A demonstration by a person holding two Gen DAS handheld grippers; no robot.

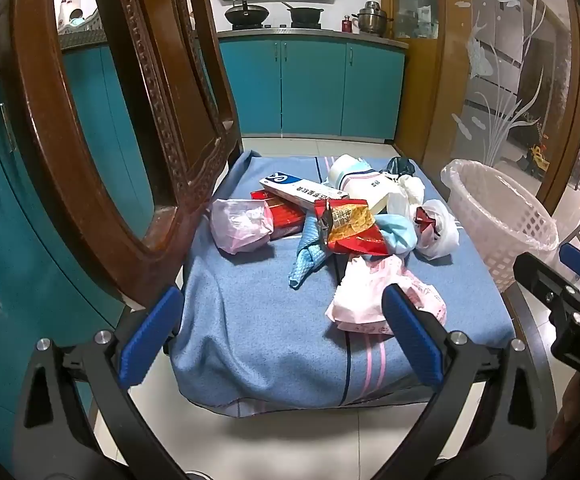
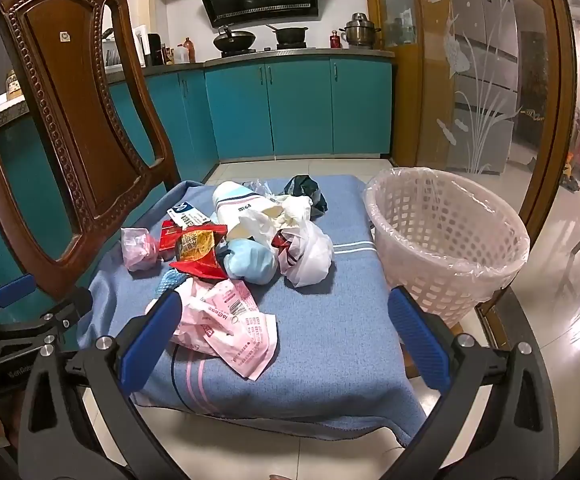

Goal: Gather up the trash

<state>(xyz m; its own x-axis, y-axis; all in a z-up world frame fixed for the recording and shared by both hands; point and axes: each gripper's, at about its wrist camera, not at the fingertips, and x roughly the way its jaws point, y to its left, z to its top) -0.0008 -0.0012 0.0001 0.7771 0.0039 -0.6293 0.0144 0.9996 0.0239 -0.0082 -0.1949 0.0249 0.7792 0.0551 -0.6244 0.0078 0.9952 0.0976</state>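
Pink wrapper (image 1: 370,300) partly behind left gripper's blue finger (image 1: 410,332); red box (image 1: 285,216) mostly buried under the toothpaste box (image 1: 302,192); basket (image 1: 498,220) bottom cut by right gripper (image 1: 570,280); wrapper print unreadable.

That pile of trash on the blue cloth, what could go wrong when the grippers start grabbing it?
1. The crumpled pink printed plastic wrapper lies near the blue cloth's front edge; a clumsy pinch might push it to the floor.
2. The red and yellow snack wrapper overlaps the long white and blue box and other pieces, so lifting one could drag others.
3. The white lattice basket looks light and might tip if bumped.
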